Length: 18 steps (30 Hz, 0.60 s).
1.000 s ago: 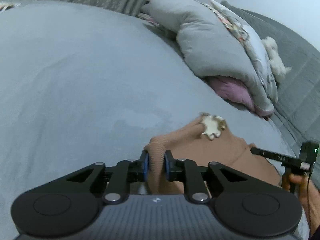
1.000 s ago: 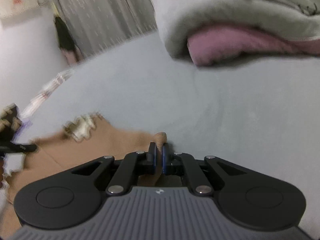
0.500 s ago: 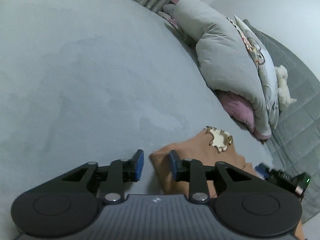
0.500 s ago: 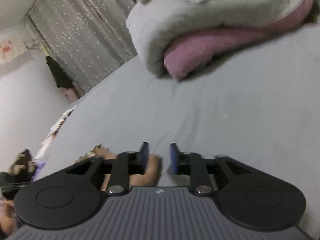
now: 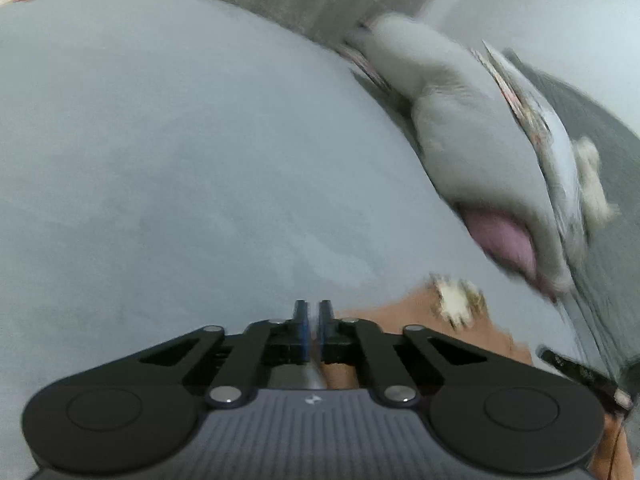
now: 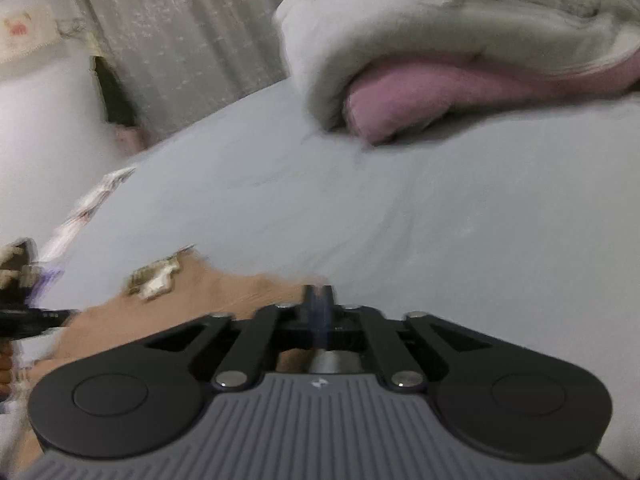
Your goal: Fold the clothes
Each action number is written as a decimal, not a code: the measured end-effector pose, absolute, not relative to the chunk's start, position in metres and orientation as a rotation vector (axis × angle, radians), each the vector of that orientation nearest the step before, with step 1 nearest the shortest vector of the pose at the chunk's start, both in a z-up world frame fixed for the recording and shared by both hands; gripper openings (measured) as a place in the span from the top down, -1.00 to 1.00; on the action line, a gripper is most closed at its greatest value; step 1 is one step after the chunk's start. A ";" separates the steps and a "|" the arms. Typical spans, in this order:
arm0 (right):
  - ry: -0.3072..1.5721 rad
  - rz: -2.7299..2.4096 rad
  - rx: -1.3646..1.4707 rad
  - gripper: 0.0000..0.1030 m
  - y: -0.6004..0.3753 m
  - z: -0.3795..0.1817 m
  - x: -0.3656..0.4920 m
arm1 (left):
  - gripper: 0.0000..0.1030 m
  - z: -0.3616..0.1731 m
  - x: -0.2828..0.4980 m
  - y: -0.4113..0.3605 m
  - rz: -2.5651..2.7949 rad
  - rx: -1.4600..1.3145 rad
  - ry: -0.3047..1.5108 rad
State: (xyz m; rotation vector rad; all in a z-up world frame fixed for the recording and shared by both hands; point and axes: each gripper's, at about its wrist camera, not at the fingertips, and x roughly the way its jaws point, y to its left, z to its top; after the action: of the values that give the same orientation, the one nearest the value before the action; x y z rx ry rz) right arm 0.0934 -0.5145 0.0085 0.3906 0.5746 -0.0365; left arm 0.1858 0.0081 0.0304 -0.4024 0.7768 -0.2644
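Bed [image 5: 168, 152] with grey sheet fills most of both views. Bundled grey duvet [image 5: 472, 136] with a pink layer [image 6: 420, 92] under it: right side of the frame in the left wrist view, upper right in the right wrist view. Only the right view shows the dotted curtain [image 6: 192, 40] clearly, upper left; only the left view shows the dark grey quilted cover [image 5: 600, 152] and a small white fluffy item [image 5: 592, 184] at the far right edge. Both frames motion-blurred.

Tan garment [image 5: 404, 316] with cream lace patch [image 5: 456, 300] lies flat on the bed, lower right in the left view, lower left in the right view.

Left gripper [image 5: 314, 316]: jaws have just been closing, now together with only a sliver between the pads, nothing in them; garment edge sits just right of the fingers, not pinched.

Right gripper [image 6: 319, 300]: jaws also just closed, fully together, at the garment's far edge; blur, cannot tell if cloth is caught. Other gripper visible at each frame's edge.
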 end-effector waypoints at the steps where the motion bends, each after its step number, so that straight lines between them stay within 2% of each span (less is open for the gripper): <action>1: 0.538 -0.082 0.414 0.91 -0.523 0.016 0.085 | 0.98 0.035 0.184 0.015 -0.231 -0.390 0.772; 3: 0.537 -0.074 0.441 0.80 -0.531 0.024 0.075 | 0.96 0.043 0.175 0.030 -0.232 -0.410 0.795; 5: 0.574 -0.043 0.451 0.43 -0.535 0.032 0.058 | 0.89 0.057 0.146 0.039 -0.300 -0.403 0.801; 6: 0.578 -0.047 0.457 0.40 -0.535 0.034 0.050 | 0.80 0.061 0.133 0.038 -0.319 -0.384 0.804; 7: 0.581 -0.053 0.463 0.35 -0.535 0.036 0.041 | 0.54 0.066 0.119 0.037 -0.339 -0.363 0.807; 8: 0.579 -0.052 0.513 0.28 -0.536 0.038 0.020 | 0.36 0.069 0.097 0.033 -0.351 -0.346 0.814; 9: 0.589 -0.036 0.546 0.23 -0.536 0.041 0.007 | 0.08 0.073 0.073 0.029 -0.361 -0.329 0.823; 10: 0.605 -0.008 0.556 0.11 -0.533 0.044 -0.003 | -0.05 0.073 0.048 0.025 -0.369 -0.318 0.837; 11: 0.612 0.006 0.551 -0.04 -0.528 0.046 -0.008 | -0.08 0.072 0.032 0.022 -0.376 -0.312 0.847; 12: 0.623 0.033 0.532 -0.07 -0.521 0.051 -0.018 | -0.15 0.071 0.021 0.021 -0.381 -0.307 0.855; 18: 0.741 0.248 0.502 -0.07 -0.485 0.049 -0.111 | -0.21 0.044 -0.081 0.014 -0.397 -0.315 0.948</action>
State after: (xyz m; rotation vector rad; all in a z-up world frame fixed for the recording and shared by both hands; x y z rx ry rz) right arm -0.1108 -0.4853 0.0495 0.5017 0.7408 0.2483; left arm -0.0813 0.0137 0.0444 -0.3155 0.9479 -0.3973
